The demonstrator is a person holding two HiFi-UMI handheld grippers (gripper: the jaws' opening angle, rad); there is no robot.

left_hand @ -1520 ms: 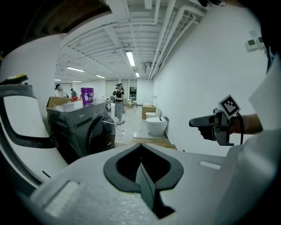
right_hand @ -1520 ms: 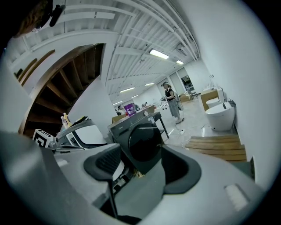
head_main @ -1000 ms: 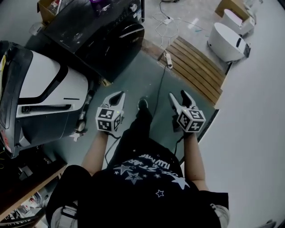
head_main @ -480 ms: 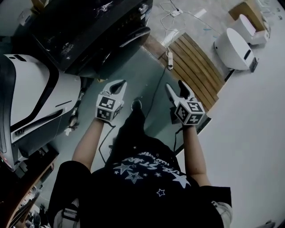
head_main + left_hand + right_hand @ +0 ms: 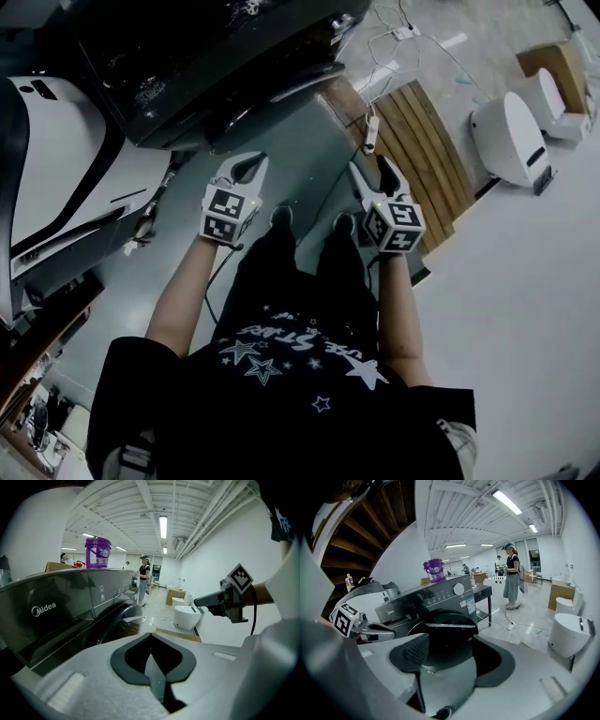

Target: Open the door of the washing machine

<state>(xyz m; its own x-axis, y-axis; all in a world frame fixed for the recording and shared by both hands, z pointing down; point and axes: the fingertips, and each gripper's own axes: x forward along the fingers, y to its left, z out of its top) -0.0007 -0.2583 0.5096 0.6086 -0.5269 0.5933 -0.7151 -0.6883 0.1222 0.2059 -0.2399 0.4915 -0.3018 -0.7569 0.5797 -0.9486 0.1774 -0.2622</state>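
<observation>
Jaws apart, the right gripper (image 5: 368, 167) should probably square up to the door (image 5: 445, 618) of the washing machine (image 5: 436, 597) before closing on its edge; the left gripper (image 5: 251, 165), jaws together and empty, can wait.

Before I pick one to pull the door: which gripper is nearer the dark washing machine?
Left. The left gripper is just off the dark washing machine, by its front. The right gripper is farther out, over the floor beside the wooden slats.
</observation>
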